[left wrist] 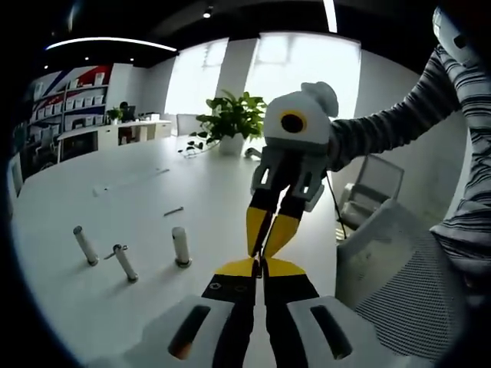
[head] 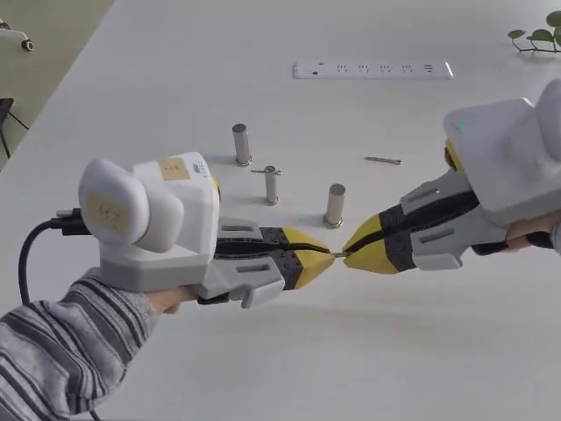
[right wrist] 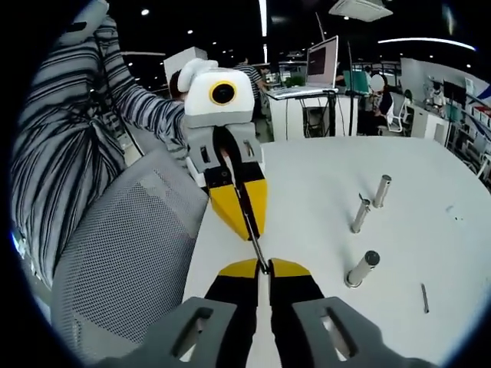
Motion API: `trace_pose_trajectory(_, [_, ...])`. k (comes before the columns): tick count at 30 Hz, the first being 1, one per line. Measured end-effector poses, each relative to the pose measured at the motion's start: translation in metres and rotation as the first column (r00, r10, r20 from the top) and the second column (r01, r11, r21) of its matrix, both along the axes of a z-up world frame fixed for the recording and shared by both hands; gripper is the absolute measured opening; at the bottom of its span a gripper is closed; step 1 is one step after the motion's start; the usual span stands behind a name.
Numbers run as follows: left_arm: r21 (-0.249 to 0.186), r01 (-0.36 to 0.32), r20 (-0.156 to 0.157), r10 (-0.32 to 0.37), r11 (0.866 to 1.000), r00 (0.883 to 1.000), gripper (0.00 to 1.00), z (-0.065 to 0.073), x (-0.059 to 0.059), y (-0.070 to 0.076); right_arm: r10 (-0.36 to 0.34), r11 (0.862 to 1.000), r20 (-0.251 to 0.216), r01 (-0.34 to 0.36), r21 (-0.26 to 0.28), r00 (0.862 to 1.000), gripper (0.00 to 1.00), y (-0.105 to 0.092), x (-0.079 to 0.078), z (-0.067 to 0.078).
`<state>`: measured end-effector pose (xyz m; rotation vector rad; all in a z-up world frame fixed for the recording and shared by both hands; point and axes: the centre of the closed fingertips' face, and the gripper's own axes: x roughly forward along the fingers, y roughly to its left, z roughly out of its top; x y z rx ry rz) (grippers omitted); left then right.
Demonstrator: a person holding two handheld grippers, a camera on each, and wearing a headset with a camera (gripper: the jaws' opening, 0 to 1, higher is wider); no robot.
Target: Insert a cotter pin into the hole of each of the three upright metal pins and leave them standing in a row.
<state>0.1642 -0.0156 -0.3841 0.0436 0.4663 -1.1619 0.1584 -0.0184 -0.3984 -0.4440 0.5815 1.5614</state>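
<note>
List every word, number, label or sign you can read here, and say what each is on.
None can be read.
Tan sticker on the left gripper: printed marks, too blurred.
Faint print on that gripper's rounded white cap: illegible.
Power strip: markings too small.
Red and blue wall panel in the left gripper view: any lettering blurred.

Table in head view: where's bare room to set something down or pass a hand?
Free: near table below left gripper and right gripper; between power strip and upright pins; left of the pins. Crowded: the pin row, the loose cotter pin beside it, the gripper tips pinching the held cotter pin.
</note>
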Motion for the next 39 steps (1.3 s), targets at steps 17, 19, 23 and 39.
trace_pose_trajectory(17, [0.022, -0.118, 0.064, 0.117, 0.993, 0.991, 0.16, -0.008, 0.023, 0.003, 0.042, 0.992, 0.154, -0.022, -0.125, 0.987, 0.00, -0.020, 0.021, -0.015])
trace_pose_trajectory(19, [0.027, -0.139, 0.077, 0.136, 0.990, 0.988, 0.18, -0.009, 0.027, 0.004, 0.035, 0.991, 0.164, -0.013, -0.135, 0.986, 0.00, -0.024, 0.027, -0.016])
trace_pose_trajectory(23, [0.003, -0.216, 0.097, 0.215, 0.976, 0.972, 0.22, -0.009, 0.039, 0.006, 0.003, 0.988, 0.197, 0.028, -0.152, 0.980, 0.00, -0.034, 0.044, -0.018])
trace_pose_trajectory(39, [0.014, -0.373, 0.073, 0.372, 0.928, 0.926, 0.23, -0.031, 0.071, 0.005, -0.028, 0.975, 0.245, 0.080, -0.205, 0.969, 0.00, -0.055, 0.092, -0.032])
